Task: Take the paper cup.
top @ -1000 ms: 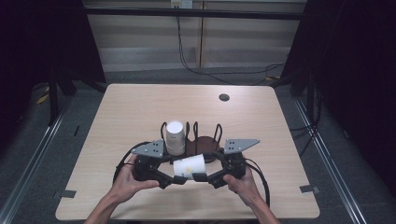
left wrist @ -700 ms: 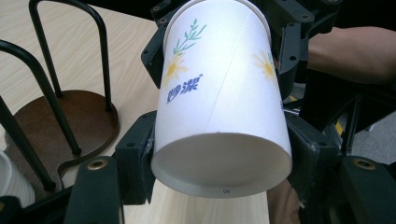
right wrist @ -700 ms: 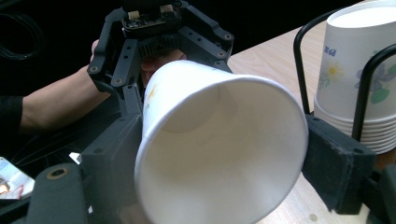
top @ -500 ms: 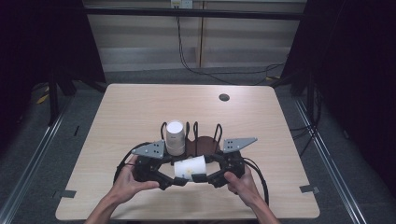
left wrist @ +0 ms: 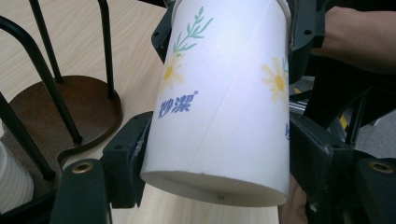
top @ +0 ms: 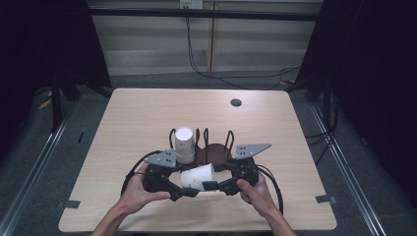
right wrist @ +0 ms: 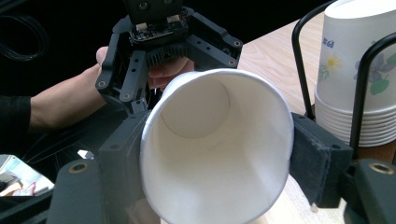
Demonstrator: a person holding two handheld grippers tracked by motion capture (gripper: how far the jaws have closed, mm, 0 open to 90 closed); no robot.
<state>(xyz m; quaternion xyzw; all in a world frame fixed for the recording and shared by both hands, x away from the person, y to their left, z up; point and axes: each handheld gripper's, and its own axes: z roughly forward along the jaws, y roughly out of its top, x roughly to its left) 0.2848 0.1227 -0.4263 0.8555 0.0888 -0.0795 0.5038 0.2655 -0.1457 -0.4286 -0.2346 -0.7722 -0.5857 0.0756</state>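
Low in the frame's centre, your right gripper (top: 216,186) has just closed on the paper cup's (top: 196,176) rim. Your left gripper (top: 184,191) has just been opening, jaws loose beside the cup's base.

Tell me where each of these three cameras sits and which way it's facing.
High view: above the person's side, looking forward and down on the light wooden table; both forearms, left gripper and right gripper show.
Left gripper view: rides the left gripper, looking along the flower-printed white paper cup from its base; its black jaws show.
Right gripper view: rides the right gripper, looking into the cup's mouth toward the left gripper.
All three share the cup and the black wire cup rack.
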